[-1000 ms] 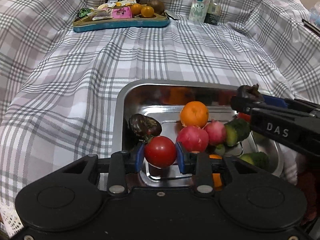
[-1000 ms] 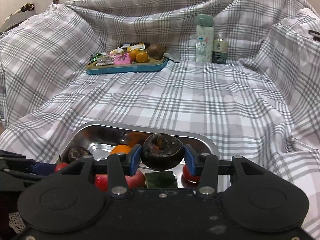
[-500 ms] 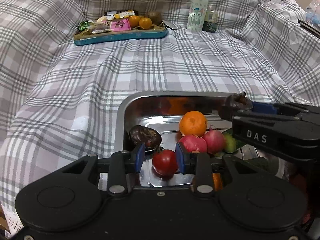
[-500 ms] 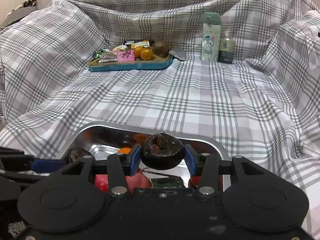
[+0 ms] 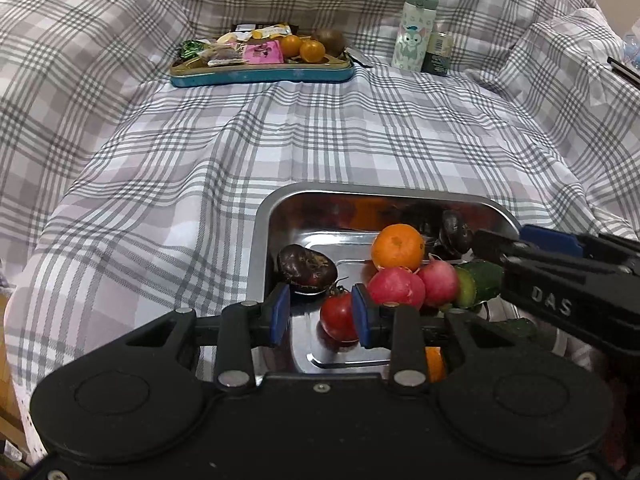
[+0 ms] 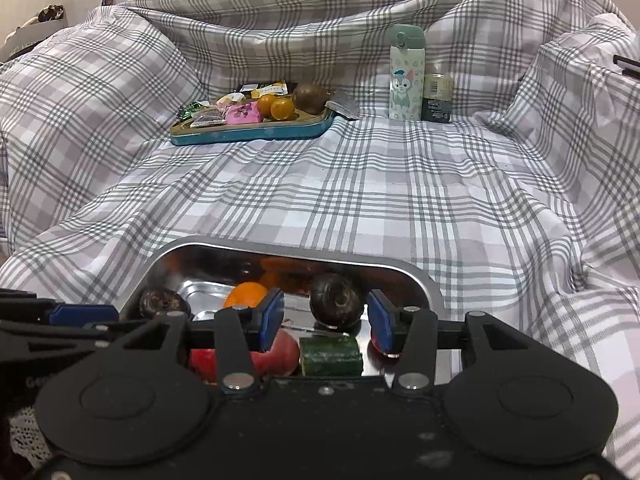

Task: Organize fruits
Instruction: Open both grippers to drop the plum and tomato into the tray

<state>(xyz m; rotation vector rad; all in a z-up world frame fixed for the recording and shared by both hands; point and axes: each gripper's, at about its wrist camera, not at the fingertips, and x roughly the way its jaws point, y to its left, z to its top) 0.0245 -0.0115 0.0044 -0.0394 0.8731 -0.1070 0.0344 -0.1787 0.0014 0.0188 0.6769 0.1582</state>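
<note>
1. Left tongs (image 5: 320, 314) standing apart, low over the near end of the steel tray (image 5: 264, 216). Tomato (image 5: 340, 318) lying loose on the tray floor, tucked against the right-hand pad with clear daylight on its other side. Nothing clamped.
2. Right tongs (image 6: 326, 316) also apart, gaps showing on both sides of the dark round fruit (image 6: 336, 300) sitting near the tray's far wall. Looks like a drop-off, not a grab: fruit resting on the metal by its own weight.
3. Probably set down low so that round, rolling things settle inside the raised rim instead of running off over the plaid cloth (image 5: 320, 140).
4. Around them in the tray: a mandarin (image 5: 398, 246), two radishes (image 5: 396, 288), a cucumber piece (image 5: 478, 282), and a second dark fruit (image 5: 306, 266) at the left wall. Packed close, touching in a cluster.
5. Only from the left wrist: the tomato, the whole cluster, and the right tongs from the side, tips just short of their fruit.
6. Only from the right wrist: the open gap either side of that fruit, plus the cucumber's flat cut end.
7. Far back, well apart: a teal tray (image 5: 260, 74) of snacks and small oranges, and a bottle (image 5: 414, 32) standing beside it.
</note>
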